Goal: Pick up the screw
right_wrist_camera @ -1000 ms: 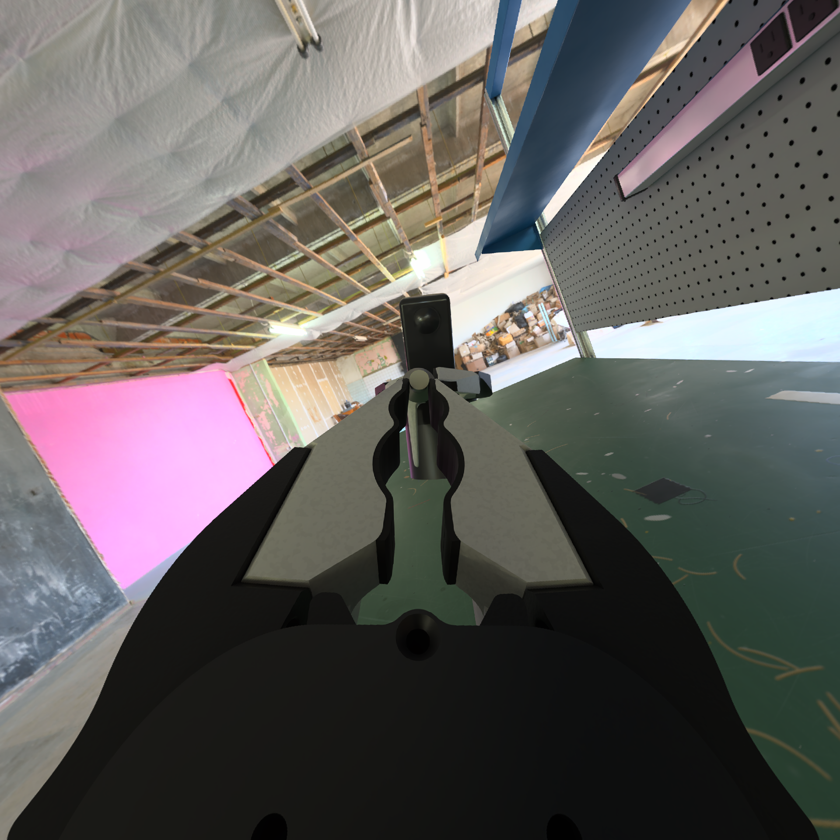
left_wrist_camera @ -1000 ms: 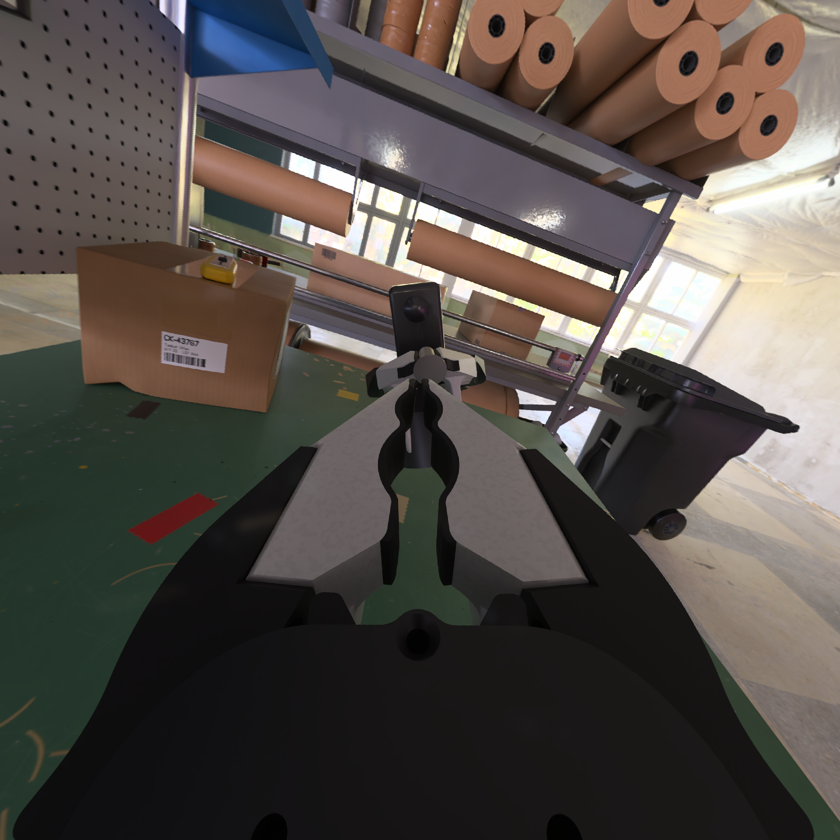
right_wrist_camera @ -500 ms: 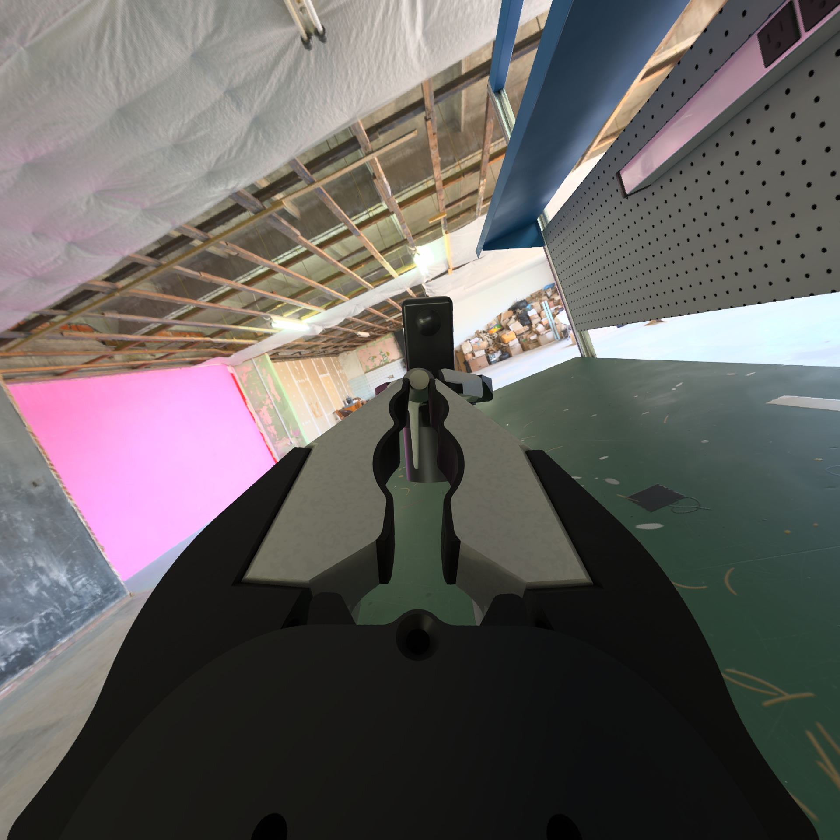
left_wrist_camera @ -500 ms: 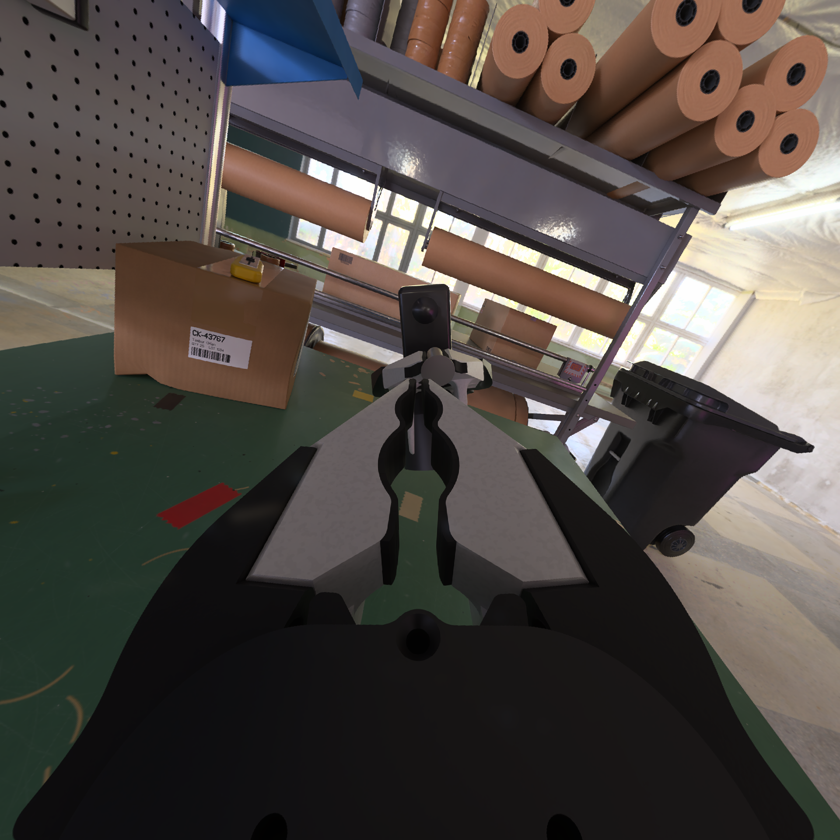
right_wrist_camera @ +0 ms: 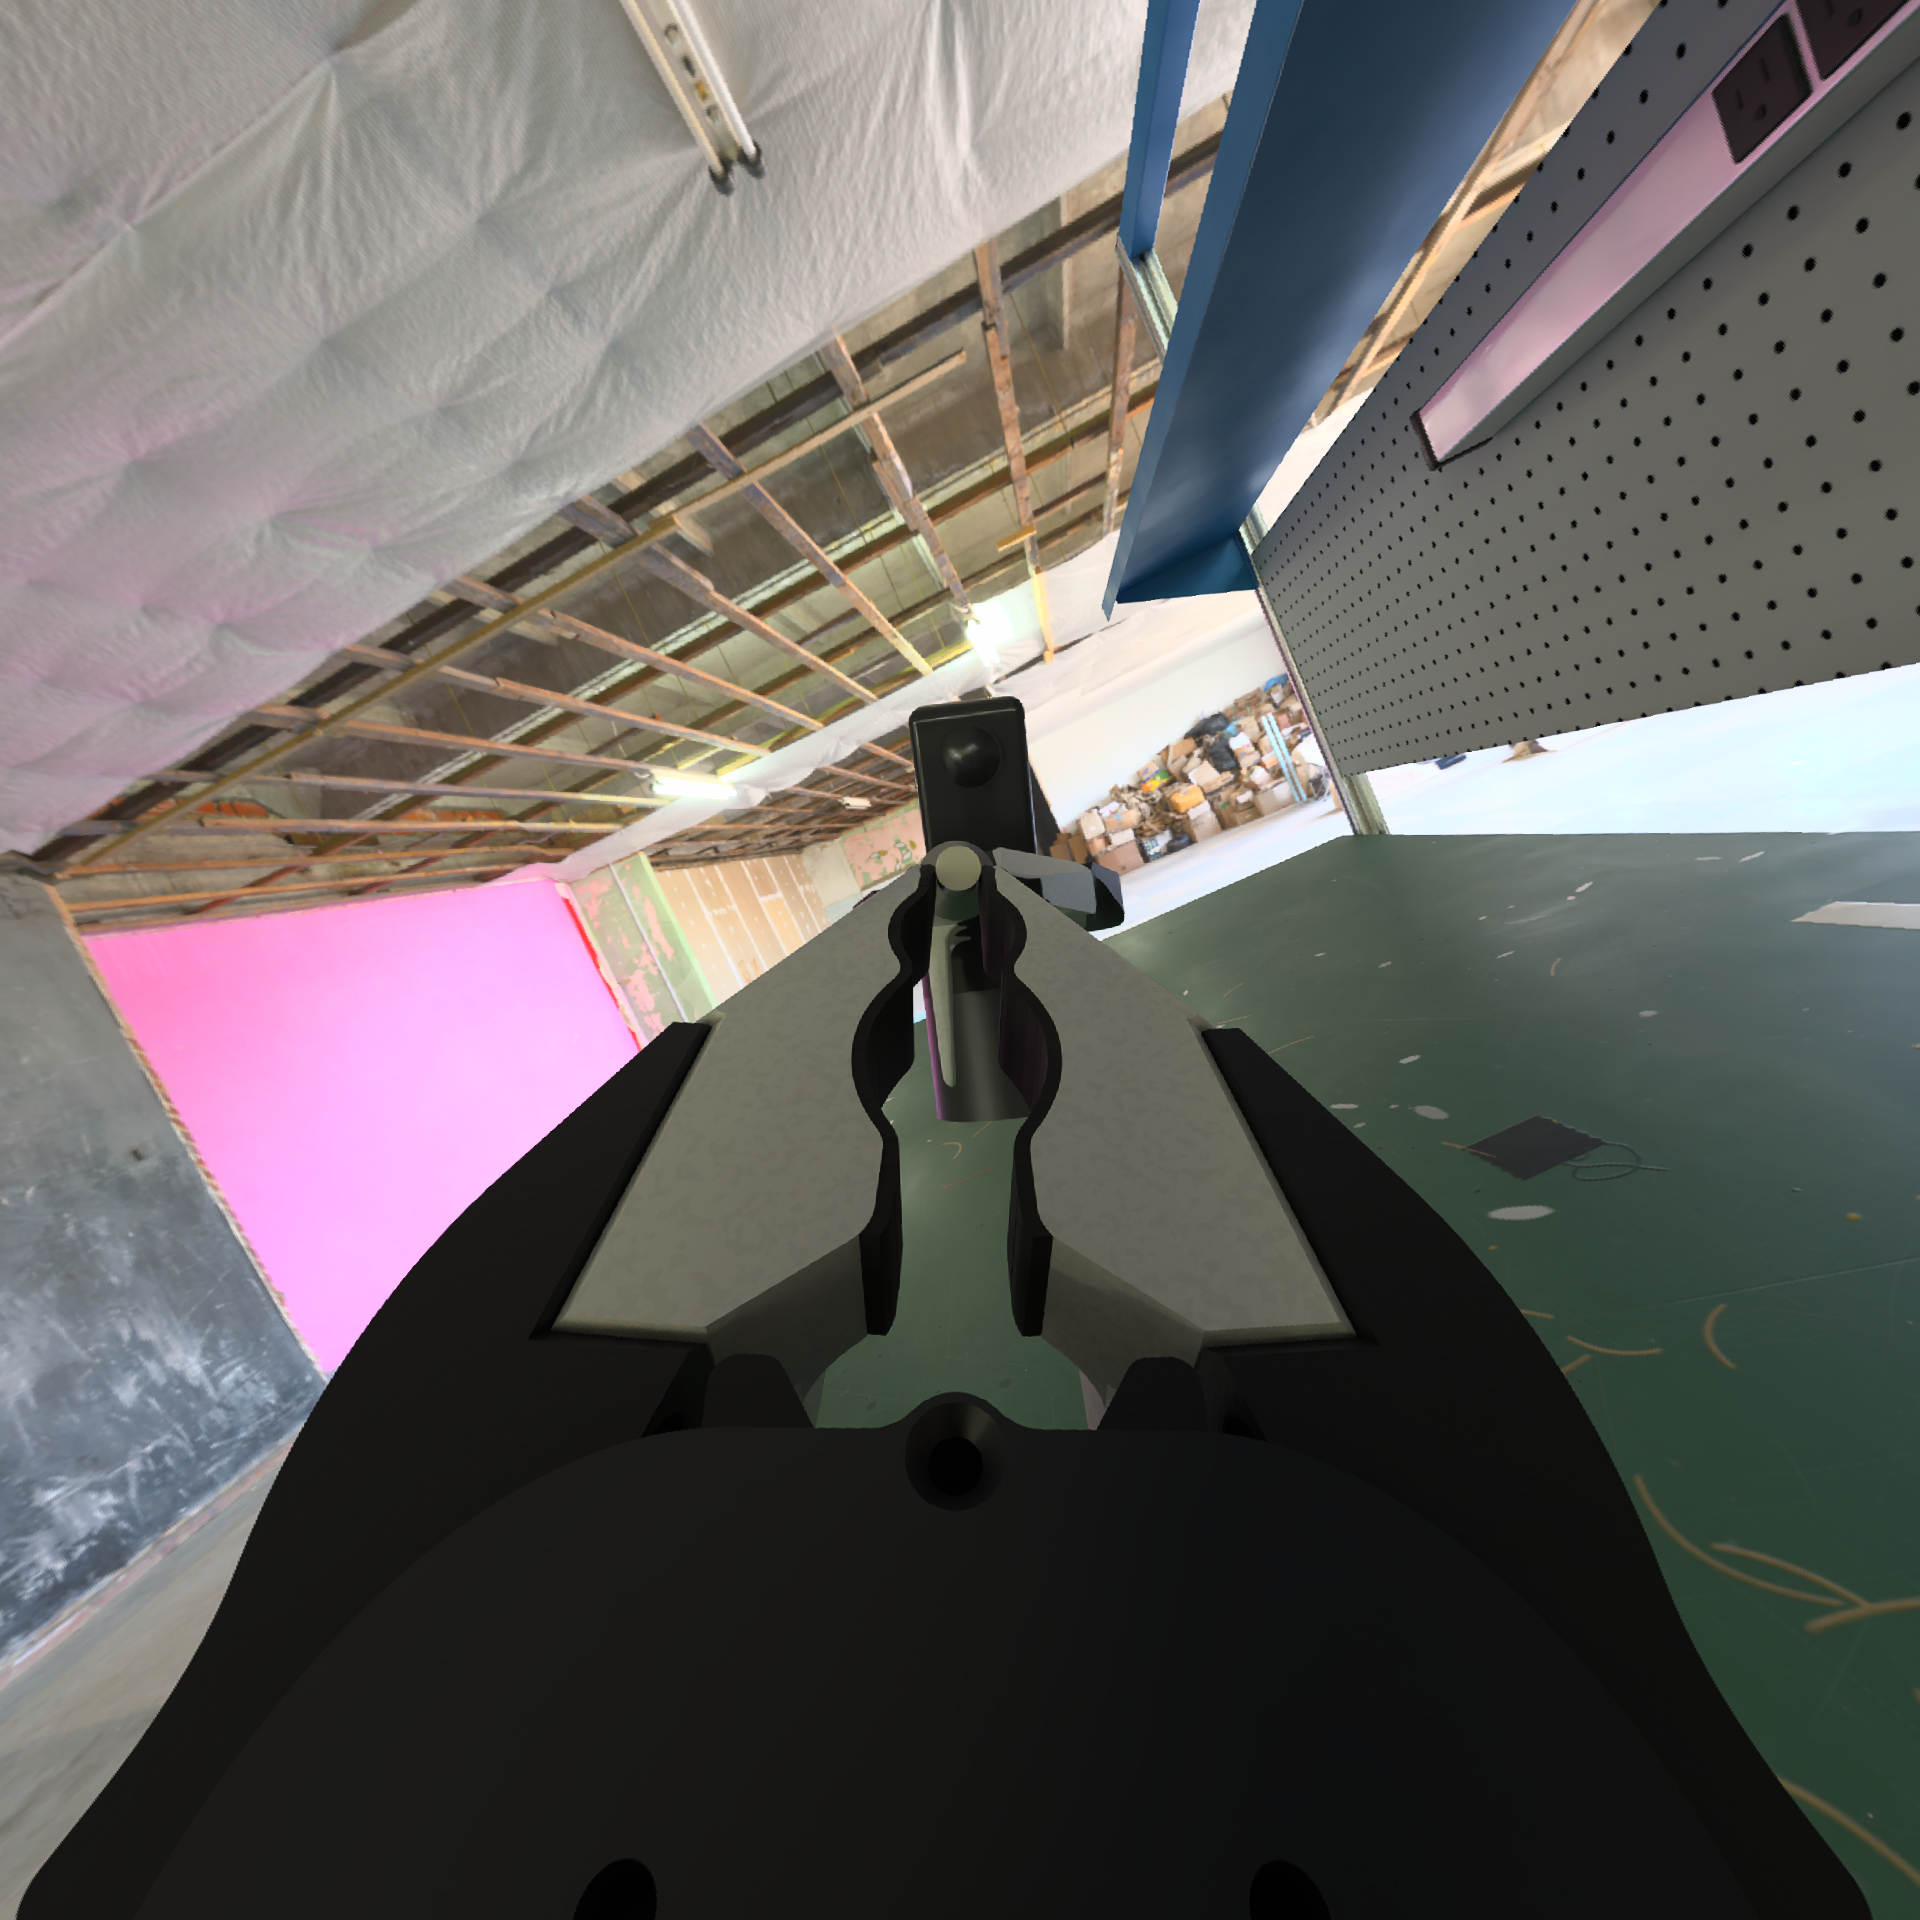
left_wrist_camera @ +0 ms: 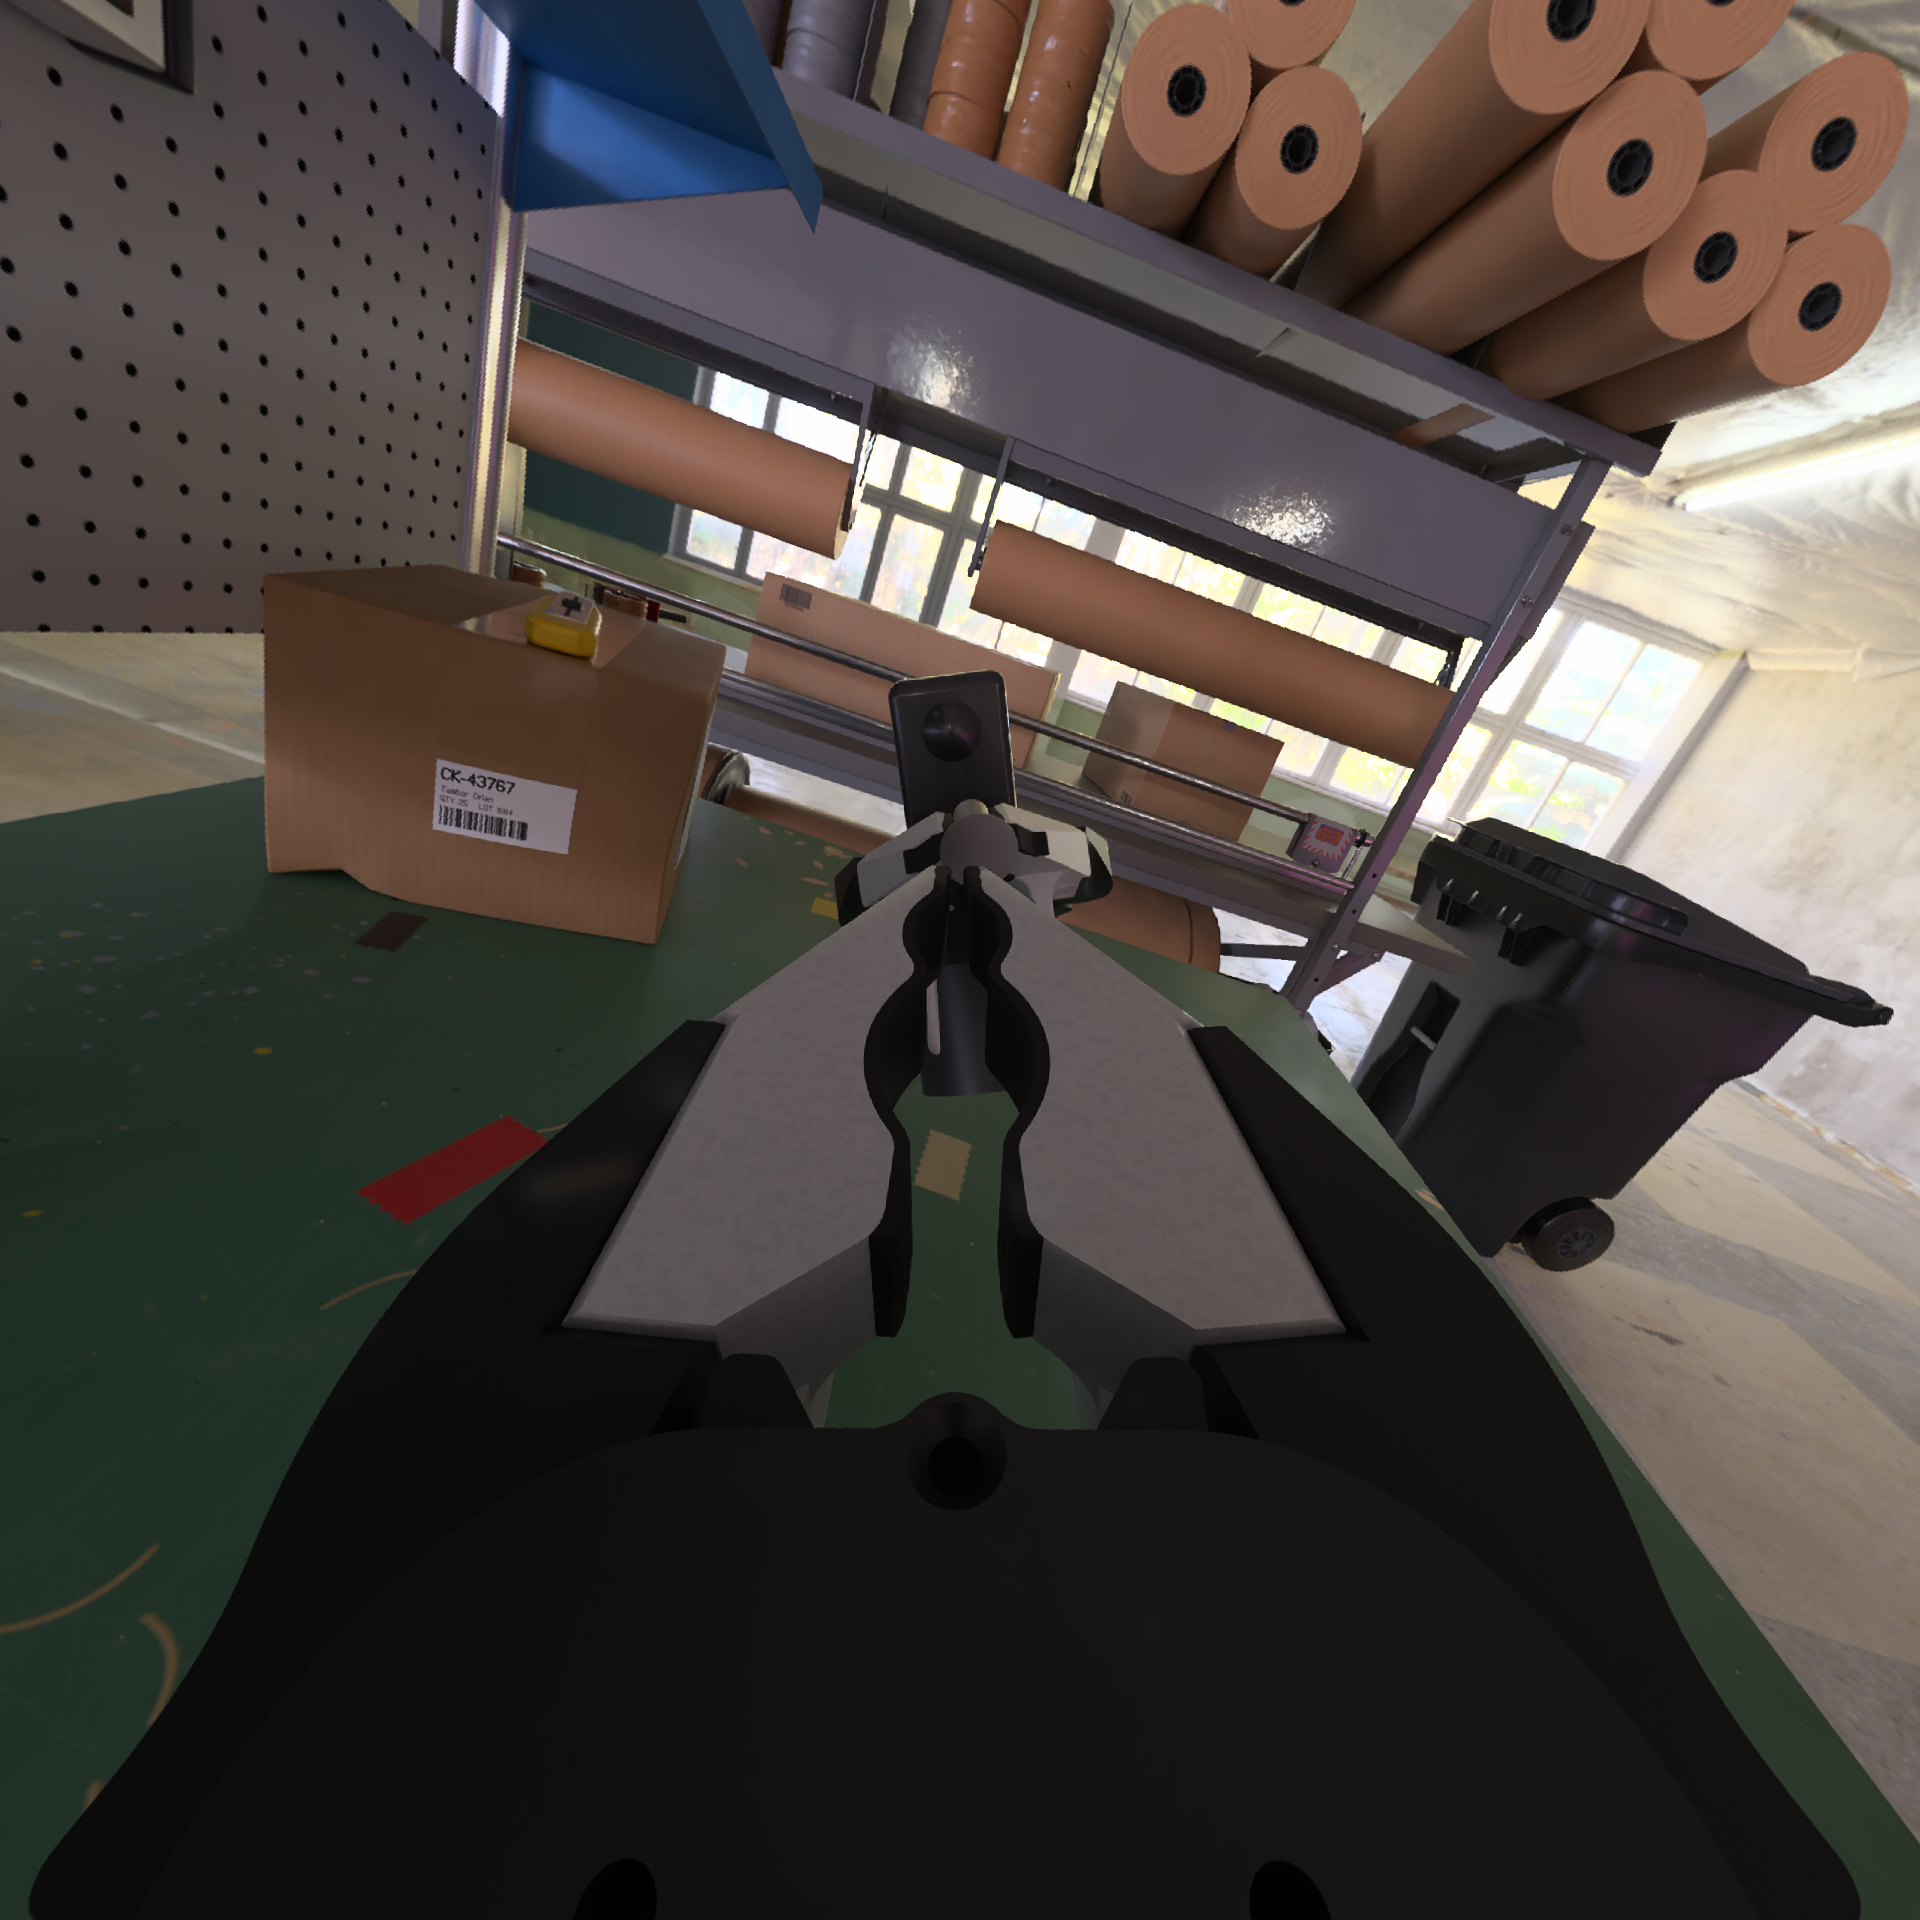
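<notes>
The screw (left_wrist_camera: 956,1039) is a dark cylinder with a pale round end, held lengthwise above the green table (left_wrist_camera: 208,1091). My left gripper (left_wrist_camera: 958,878) is shut on one end of it. My right gripper (right_wrist_camera: 956,883) is shut on the other end of the screw (right_wrist_camera: 971,1049). The two grippers face each other tip to tip. The right gripper's black body (left_wrist_camera: 951,743) shows just beyond the left one's tips, and the left gripper's body (right_wrist_camera: 966,769) shows beyond the right one's tips. The screw's middle is hidden by the fingers.
A cardboard box (left_wrist_camera: 468,748) with a yellow item (left_wrist_camera: 563,627) on top stands at the table's back left. Behind are a metal rack (left_wrist_camera: 1039,343) of brown paper rolls, a black wheeled bin (left_wrist_camera: 1579,1029) and a pegboard (right_wrist_camera: 1662,520).
Both grippers stay shut on the screw and have shifted together. In the left wrist view the box and rack have slid to the right. The right wrist view has barely changed.
</notes>
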Tool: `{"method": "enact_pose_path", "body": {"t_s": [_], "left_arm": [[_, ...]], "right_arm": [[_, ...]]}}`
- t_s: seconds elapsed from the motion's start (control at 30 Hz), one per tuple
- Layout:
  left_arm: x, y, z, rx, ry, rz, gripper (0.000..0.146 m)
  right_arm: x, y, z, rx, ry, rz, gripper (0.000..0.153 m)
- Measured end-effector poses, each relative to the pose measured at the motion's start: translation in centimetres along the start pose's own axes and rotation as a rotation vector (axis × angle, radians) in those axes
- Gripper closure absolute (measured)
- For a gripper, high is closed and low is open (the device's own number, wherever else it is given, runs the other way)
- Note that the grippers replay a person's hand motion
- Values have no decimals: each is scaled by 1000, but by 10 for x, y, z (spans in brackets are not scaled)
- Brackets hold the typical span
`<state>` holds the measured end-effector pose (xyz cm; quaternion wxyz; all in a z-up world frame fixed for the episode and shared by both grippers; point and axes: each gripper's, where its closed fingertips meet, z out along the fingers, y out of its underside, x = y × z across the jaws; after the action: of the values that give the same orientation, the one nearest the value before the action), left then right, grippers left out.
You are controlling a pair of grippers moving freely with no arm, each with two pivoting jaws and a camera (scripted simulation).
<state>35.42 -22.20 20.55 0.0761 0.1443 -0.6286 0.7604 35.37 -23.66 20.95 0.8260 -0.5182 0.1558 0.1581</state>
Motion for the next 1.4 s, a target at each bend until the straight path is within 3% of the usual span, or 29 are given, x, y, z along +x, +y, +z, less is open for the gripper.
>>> {"method": "enact_pose_path", "body": {"t_s": [0.57, 1.4], "left_arm": [[5, -4, 1, 18, -30, 65, 144], [20, -4, 1, 14, 36, 81, 144]], "right_arm": [[1, 1, 1, -18, 96, -130, 145], [-13, 4, 2, -101, 73, -283, 145]]}}
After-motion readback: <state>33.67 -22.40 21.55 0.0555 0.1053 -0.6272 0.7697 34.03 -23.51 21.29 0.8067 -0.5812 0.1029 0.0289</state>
